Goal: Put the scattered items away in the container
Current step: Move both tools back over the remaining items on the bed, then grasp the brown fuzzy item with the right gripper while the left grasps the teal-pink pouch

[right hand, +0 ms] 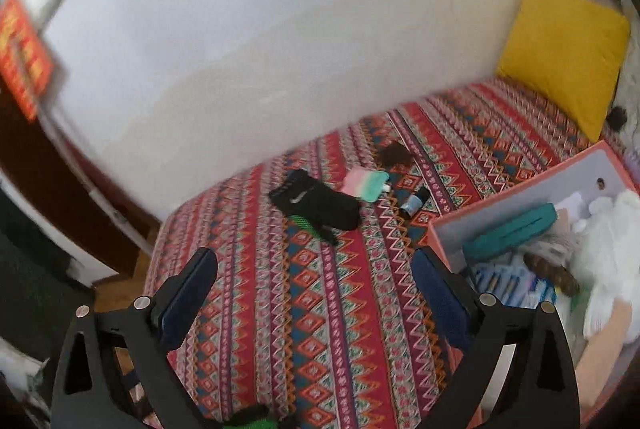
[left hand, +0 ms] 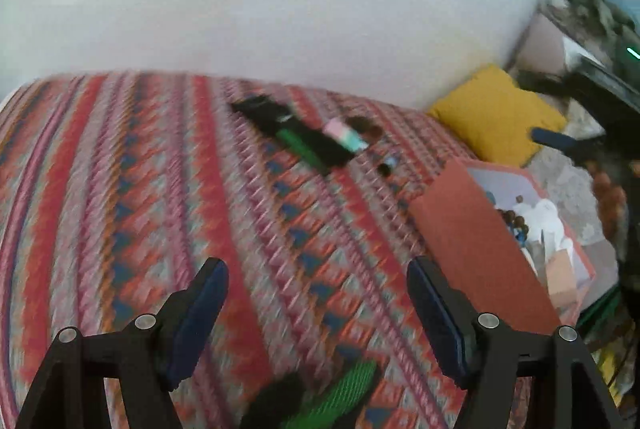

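On the patterned bedspread (right hand: 312, 309) lie a black sock with a green stripe (right hand: 316, 205), a pink and mint pouch (right hand: 366, 185), a dark brown clump (right hand: 394, 155) and a small bottle (right hand: 414, 207). The left wrist view shows the same sock (left hand: 292, 137), pouch (left hand: 346, 135) and bottle (left hand: 388, 165). The coral box (right hand: 500, 203) stands at the right, holding a teal case (right hand: 512, 233) and white soft items (right hand: 612, 249). A green and black sock (left hand: 336, 393) lies close under my left gripper (left hand: 318, 269), which is open and empty. My right gripper (right hand: 316, 261) is open too, beside the box.
A yellow cushion (right hand: 560, 57) leans at the head of the bed by the white wall (right hand: 280, 29). The bed's left edge drops to a wooden floor (right hand: 120, 285). The box's outer wall (left hand: 472, 241) stands just right of my left gripper. Dark clutter (left hand: 592, 9) fills the far right.
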### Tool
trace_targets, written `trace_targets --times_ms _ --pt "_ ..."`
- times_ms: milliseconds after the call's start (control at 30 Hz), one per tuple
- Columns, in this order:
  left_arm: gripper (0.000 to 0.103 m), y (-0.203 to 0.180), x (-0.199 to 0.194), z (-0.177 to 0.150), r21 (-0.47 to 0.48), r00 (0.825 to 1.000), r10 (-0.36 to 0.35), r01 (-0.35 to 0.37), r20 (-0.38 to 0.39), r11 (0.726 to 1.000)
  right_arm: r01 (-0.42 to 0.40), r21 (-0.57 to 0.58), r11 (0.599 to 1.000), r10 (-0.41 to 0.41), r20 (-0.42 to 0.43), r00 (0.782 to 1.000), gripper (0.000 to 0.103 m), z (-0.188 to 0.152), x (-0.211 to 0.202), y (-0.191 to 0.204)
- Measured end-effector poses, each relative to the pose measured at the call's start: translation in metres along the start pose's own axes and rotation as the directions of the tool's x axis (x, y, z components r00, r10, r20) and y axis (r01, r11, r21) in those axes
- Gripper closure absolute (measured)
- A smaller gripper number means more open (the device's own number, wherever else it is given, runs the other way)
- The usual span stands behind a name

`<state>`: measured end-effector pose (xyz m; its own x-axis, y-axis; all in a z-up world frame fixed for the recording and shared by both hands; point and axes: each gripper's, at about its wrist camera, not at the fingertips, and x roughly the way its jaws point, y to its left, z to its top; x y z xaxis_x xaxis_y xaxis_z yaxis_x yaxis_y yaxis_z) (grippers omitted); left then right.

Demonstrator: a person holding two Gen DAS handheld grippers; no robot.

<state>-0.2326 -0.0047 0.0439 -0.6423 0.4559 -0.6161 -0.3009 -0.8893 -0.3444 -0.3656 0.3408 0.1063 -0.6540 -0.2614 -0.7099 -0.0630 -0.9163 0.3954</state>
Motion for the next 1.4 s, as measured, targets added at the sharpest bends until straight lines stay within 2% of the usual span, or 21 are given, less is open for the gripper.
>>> trace_targets --times_ms 67,100,133,167,233,367,433,600,667,767,800,833,867,933,1033,1067,1100,1167,1300,1333,1400 --pt "0.026 -0.015 0.021 0.022 0.061 1.0 -0.012 0.013 -0.014 0.998 0.009 0.003 1.0 -0.009 -0.094 0.996 0.006 0.028 0.032 -0.012" --pt "0.026 -0.022 0.034 0.033 0.094 1.0 -0.015 0.018 -0.024 0.995 0.008 0.001 1.0 -0.008 -0.142 0.99 0.01 0.04 0.049 -0.018" --pt "0.026 -0.03 0.05 0.045 0.131 0.999 -0.019 0.023 -0.034 0.991 0.008 0.001 1.0 -0.007 -0.19 0.982 0.022 0.051 0.065 -0.024" --pt "0.026 -0.035 0.063 0.054 0.152 0.999 -0.02 0.026 -0.043 0.988 0.008 0.004 1.0 -0.007 -0.236 0.972 0.028 0.064 0.083 -0.032" --pt "0.026 -0.043 0.1 0.075 0.18 0.997 -0.016 0.029 -0.073 0.983 0.01 0.021 1.0 -0.004 -0.293 0.956 0.031 0.086 0.115 -0.048" --pt "0.026 -0.05 0.18 0.11 0.179 0.99 -0.041 0.065 -0.135 0.982 0.015 0.166 0.986 0.043 -0.34 0.939 0.031 0.123 0.18 -0.09" --pt "0.026 -0.053 0.227 0.122 0.204 0.987 -0.014 0.047 -0.158 0.978 0.032 0.191 0.981 0.041 -0.365 0.93 0.031 0.135 0.213 -0.104" --pt "0.026 -0.06 0.331 0.132 0.25 0.971 0.042 0.018 -0.234 0.968 0.087 0.157 0.984 -0.014 -0.417 0.909 0.031 0.156 0.281 -0.134" --pt "0.026 -0.062 0.376 0.134 0.297 0.96 0.108 -0.028 -0.257 0.955 0.121 0.152 0.981 -0.045 -0.431 0.901 0.031 0.162 0.304 -0.147" --pt "0.026 -0.067 0.419 0.142 0.337 0.952 0.172 -0.08 -0.253 0.938 0.122 0.143 0.982 -0.043 -0.463 0.885 0.031 0.163 0.333 -0.158" --pt "0.026 -0.07 0.427 0.145 0.337 0.953 0.176 -0.085 -0.248 0.938 0.123 0.121 0.985 -0.053 -0.468 0.882 0.035 0.162 0.34 -0.159" --pt "0.026 -0.073 0.438 0.148 0.336 0.953 0.174 -0.084 -0.248 0.938 0.123 0.08 0.989 -0.072 -0.466 0.882 0.067 0.161 0.346 -0.157" --pt "0.031 -0.077 0.448 0.149 0.344 0.953 0.177 -0.084 -0.247 0.935 0.12 0.047 0.992 -0.086 -0.462 0.883 0.093 0.159 0.35 -0.156" --pt "0.032 -0.081 0.456 0.145 0.367 0.953 0.193 -0.097 -0.234 0.925 0.105 0.046 0.993 -0.074 -0.441 0.894 0.095 0.157 0.344 -0.155" --pt "0.037 -0.076 0.438 0.142 0.308 0.959 0.156 -0.078 -0.235 0.948 0.074 0.041 0.996 -0.052 -0.399 0.915 0.097 0.153 0.317 -0.151" --pt "0.072 -0.073 0.427 0.141 0.278 0.96 0.14 -0.07 -0.241 0.958 0.058 0.044 0.997 -0.037 -0.386 0.922 0.097 0.151 0.304 -0.15" --pt "0.074 -0.072 0.415 0.141 0.257 0.962 0.125 -0.06 -0.244 0.965 0.035 0.05 0.998 -0.014 -0.365 0.931 0.097 0.151 0.285 -0.148" --pt "0.09 -0.074 0.38 0.139 0.244 0.967 0.108 -0.05 -0.23 0.969 -0.011 0.059 0.998 0.03 -0.322 0.946 0.097 0.149 0.246 -0.143" --pt "0.098 -0.093 0.315 0.122 0.319 0.971 0.128 -0.058 -0.202 0.946 -0.079 0.037 0.996 0.086 -0.259 0.962 0.097 0.127 0.148 -0.126" --pt "0.103 -0.097 0.299 0.117 0.331 0.971 0.127 -0.055 -0.2 0.942 -0.086 0.03 0.996 0.09 -0.25 0.964 0.097 0.12 0.13 -0.12" --pt "0.103 -0.1 0.278 0.113 0.342 0.975 0.105 -0.032 -0.198 0.939 -0.105 0.004 0.994 0.103 -0.231 0.968 0.097 0.105 0.087 -0.106"
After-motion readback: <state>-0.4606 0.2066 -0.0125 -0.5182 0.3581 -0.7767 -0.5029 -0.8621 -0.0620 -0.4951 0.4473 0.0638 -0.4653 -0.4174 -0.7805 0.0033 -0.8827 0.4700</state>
